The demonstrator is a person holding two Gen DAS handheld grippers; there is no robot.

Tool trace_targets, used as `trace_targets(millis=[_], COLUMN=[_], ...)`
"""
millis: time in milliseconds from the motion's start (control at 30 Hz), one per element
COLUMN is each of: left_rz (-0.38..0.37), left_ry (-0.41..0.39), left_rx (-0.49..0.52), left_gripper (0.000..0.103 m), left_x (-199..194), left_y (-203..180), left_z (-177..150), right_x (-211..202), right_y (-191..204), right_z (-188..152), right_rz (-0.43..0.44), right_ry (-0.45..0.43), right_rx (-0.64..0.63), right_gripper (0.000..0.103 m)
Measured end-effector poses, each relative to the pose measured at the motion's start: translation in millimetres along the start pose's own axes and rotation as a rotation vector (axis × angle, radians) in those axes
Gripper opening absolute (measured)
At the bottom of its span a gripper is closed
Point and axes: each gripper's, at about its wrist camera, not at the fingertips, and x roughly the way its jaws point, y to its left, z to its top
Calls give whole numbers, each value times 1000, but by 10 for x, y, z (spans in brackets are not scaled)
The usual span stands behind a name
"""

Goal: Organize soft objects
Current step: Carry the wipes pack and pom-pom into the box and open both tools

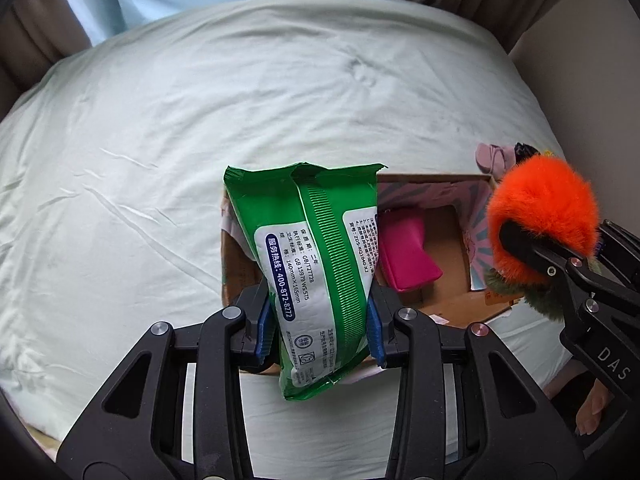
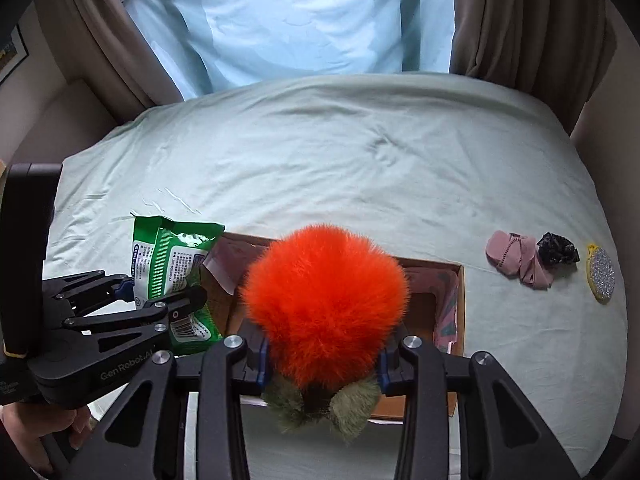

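Observation:
My left gripper (image 1: 320,330) is shut on a green wet-wipes pack (image 1: 316,248) and holds it upright above the left end of an open cardboard box (image 1: 448,284). A pink pouch (image 1: 404,254) lies inside the box. My right gripper (image 2: 323,368) is shut on a fluffy orange plush carrot (image 2: 326,304) with olive-green leaves, held over the box (image 2: 460,300). The left gripper and wipes pack (image 2: 172,264) show at the left of the right wrist view; the plush (image 1: 540,216) shows at the right of the left wrist view.
The box sits on a pale green bed sheet (image 2: 360,168). To its right lie a mauve cloth piece (image 2: 516,260), a black scrunchie (image 2: 558,248) and a glittery yellow-rimmed item (image 2: 602,276). Brown curtains (image 2: 520,20) and a light blue drape hang behind the bed.

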Motion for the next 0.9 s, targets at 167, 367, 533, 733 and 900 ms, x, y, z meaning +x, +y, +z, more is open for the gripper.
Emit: trace_targets(millis=[167, 367, 533, 733, 900], left_rz=[-38, -61, -78, -68, -58], left_ry=[92, 194, 297, 327, 366], left_rx=[-18, 25, 91, 212, 332], left_gripper=[34, 34, 34, 35, 103], left_x=[529, 1087, 1498, 1580, 1517], left_y=[-23, -287, -433, -643, -748], left_z=[57, 203, 215, 290, 239], right_x=[382, 864, 1146, 1250, 1294], right_y=[-188, -499, -715, -810, -941], right_z=[-17, -2, 6, 34, 70], right_rz=[-31, -53, -40, -18, 56], right_ry=[88, 245, 338, 393, 410], right_rx=[4, 58, 123, 190, 317], right_gripper=[35, 35, 35, 35, 72])
